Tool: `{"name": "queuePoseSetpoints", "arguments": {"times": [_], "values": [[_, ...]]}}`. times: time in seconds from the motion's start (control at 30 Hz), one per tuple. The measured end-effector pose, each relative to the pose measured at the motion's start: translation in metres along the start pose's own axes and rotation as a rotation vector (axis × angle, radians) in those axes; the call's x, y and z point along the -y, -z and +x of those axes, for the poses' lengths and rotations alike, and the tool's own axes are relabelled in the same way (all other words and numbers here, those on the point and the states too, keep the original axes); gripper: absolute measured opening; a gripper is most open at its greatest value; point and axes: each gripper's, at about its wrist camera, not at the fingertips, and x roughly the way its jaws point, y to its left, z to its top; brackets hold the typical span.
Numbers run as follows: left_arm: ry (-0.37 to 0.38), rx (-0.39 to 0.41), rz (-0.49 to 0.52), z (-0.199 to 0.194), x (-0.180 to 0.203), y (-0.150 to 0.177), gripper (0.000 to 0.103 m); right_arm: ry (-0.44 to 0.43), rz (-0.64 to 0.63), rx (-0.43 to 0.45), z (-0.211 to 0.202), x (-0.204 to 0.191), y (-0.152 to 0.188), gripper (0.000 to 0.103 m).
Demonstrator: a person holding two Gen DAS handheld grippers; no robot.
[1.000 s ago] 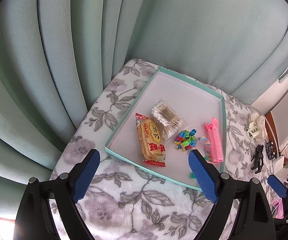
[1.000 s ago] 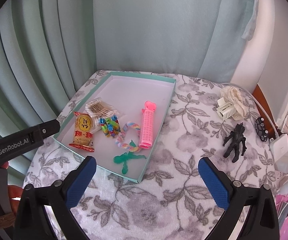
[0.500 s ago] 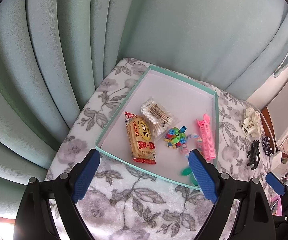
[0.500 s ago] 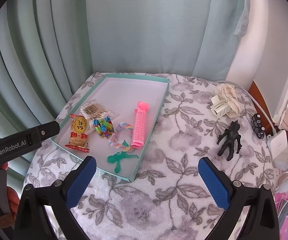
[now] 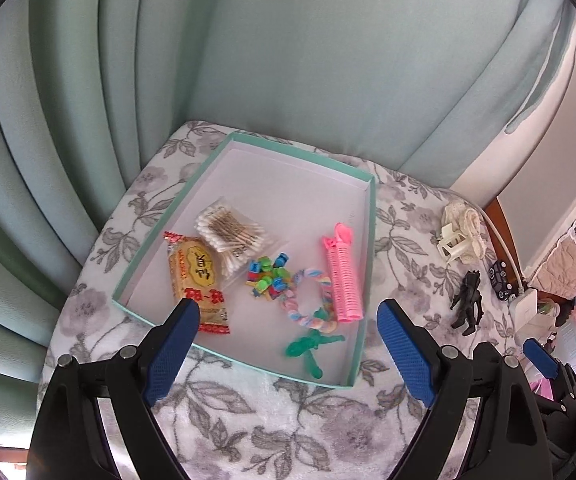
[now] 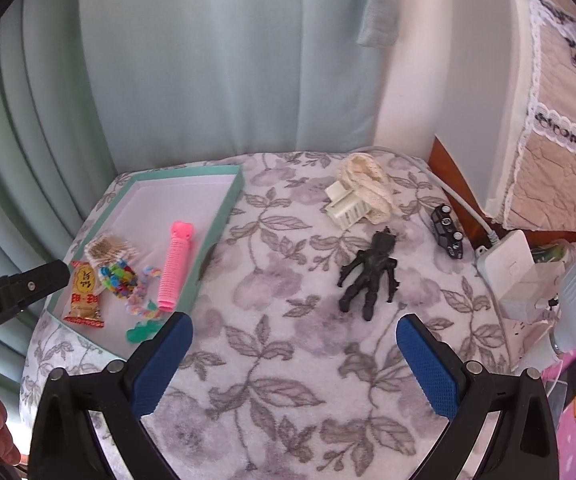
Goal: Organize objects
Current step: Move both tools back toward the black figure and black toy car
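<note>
A shallow teal tray (image 5: 369, 216) with a white floor sits on the floral-covered surface (image 6: 288, 360), and everything else is placed against it. Inside lie a yellow snack packet (image 5: 198, 276), a bag of cotton swabs (image 5: 232, 230), a cluster of small bright clips (image 5: 268, 276), a pastel twisted ring (image 5: 312, 300), a ribbed pink hair roller (image 5: 343, 276) along the tray's right wall, and a green toy figure (image 5: 312, 346) near its front edge. Outside, to the tray's right, rest a cream hair claw clip (image 6: 348, 204), a glossy black spiky creature figure (image 6: 370, 276) lying flat, and a small black toy car (image 6: 448, 230). The left claw (image 5: 288, 356) hovers released over the tray's front; the right claw (image 6: 294, 364) hangs released before the black figure.
</note>
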Motion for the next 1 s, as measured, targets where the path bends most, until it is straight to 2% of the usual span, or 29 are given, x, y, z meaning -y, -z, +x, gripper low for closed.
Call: {"name": "queuePoseSetpoints", "arguments": {"times": [0.33,0.43,0.8,0.9,1.0], "values": [[0.082,-0.011,0.097,0.025,0.068,-0.004,0.090,0.085,0.050,0.018,0.018,0.059,-0.022,0.103],[0.095,-0.024,0.131,0.038,0.084,0.000,0.090,0.078,0.074,0.022,0.025,0.069,-0.027,0.103],[0.122,-0.116,0.168,0.082,0.111,0.017,0.090,0.097,0.111,0.000,0.059,0.097,-0.033,0.101],[0.143,-0.130,0.184,0.090,0.123,0.017,0.090,0.107,0.114,-0.008,0.067,0.104,-0.037,0.098],[0.161,-0.146,0.214,0.100,0.139,0.018,0.090,0.111,0.121,-0.003,0.073,0.112,-0.040,0.087]]}}
